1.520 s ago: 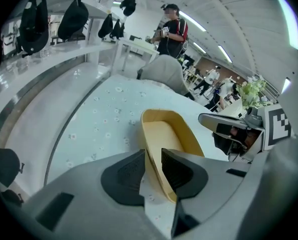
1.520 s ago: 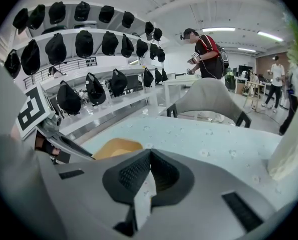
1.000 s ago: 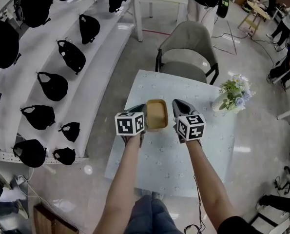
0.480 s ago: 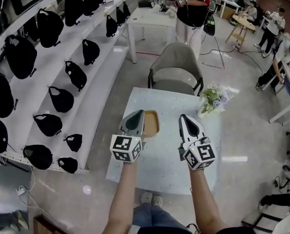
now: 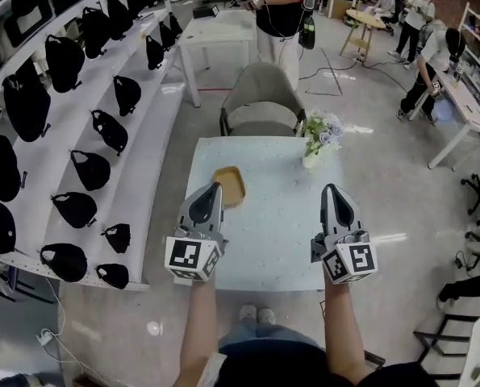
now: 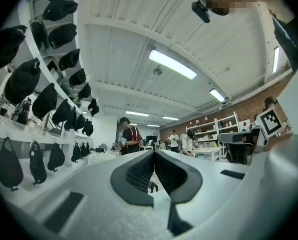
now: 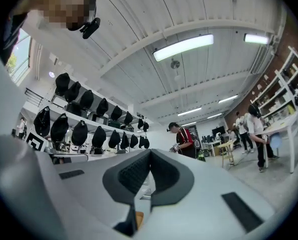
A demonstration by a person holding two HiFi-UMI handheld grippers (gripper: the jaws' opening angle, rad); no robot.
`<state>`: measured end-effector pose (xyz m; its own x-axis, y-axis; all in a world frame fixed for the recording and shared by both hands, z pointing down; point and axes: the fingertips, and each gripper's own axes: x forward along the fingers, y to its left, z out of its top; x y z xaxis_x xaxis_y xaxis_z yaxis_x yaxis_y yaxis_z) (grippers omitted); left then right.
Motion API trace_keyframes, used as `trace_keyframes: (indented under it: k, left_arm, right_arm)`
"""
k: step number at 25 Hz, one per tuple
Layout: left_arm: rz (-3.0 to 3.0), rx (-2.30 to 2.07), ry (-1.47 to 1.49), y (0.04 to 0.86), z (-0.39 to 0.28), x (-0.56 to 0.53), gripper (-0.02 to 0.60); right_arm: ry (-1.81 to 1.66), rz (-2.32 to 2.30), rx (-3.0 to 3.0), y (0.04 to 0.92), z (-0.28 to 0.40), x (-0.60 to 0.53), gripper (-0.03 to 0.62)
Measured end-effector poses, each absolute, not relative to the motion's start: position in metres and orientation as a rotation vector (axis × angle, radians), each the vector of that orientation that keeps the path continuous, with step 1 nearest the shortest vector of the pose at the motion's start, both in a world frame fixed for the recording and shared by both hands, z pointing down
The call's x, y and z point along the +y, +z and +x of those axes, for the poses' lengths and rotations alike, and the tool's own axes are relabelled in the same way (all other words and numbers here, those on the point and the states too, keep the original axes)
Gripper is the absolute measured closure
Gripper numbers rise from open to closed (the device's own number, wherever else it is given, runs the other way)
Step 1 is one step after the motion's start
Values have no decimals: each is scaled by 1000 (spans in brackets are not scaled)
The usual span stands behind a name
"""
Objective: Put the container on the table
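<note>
The tan, shallow container (image 5: pixel 229 185) rests on the pale blue table (image 5: pixel 280 232), near its far left part, with nothing touching it. My left gripper (image 5: pixel 214 187) hangs just left of and nearer than the container, its jaws shut and empty. My right gripper (image 5: pixel 330 189) is well off to the container's right over the table, also shut and empty. In the left gripper view the left gripper (image 6: pixel 154 154) points up into the room with its pads pressed together. The right gripper (image 7: pixel 150 153) looks the same in the right gripper view.
A grey chair (image 5: pixel 260 95) stands at the table's far side. A vase of flowers (image 5: pixel 319 135) sits on the far right corner. White stepped shelves with several black bags (image 5: pixel 90 168) run along the left. A white table (image 5: pixel 215 31) and people stand beyond.
A second ago the container sat between both grippers above the table. Now it lies on the table, and both grippers have drawn back and apart, away from it.
</note>
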<state>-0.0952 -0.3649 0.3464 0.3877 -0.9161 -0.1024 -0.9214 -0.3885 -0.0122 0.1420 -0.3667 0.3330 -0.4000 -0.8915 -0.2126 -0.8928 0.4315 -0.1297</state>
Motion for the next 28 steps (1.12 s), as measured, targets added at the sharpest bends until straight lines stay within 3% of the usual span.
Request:
trace_keyframes:
  k: [13,28]
  left_arm:
    - [-2594,1638,88,356,-82,-334,574]
    - [-2584,1652,82,354,-77,-328,574]
  right_arm:
    - [29,-1767,2301,340,206,-311,596]
    - [1,-1758,2319,340,208,-307,597]
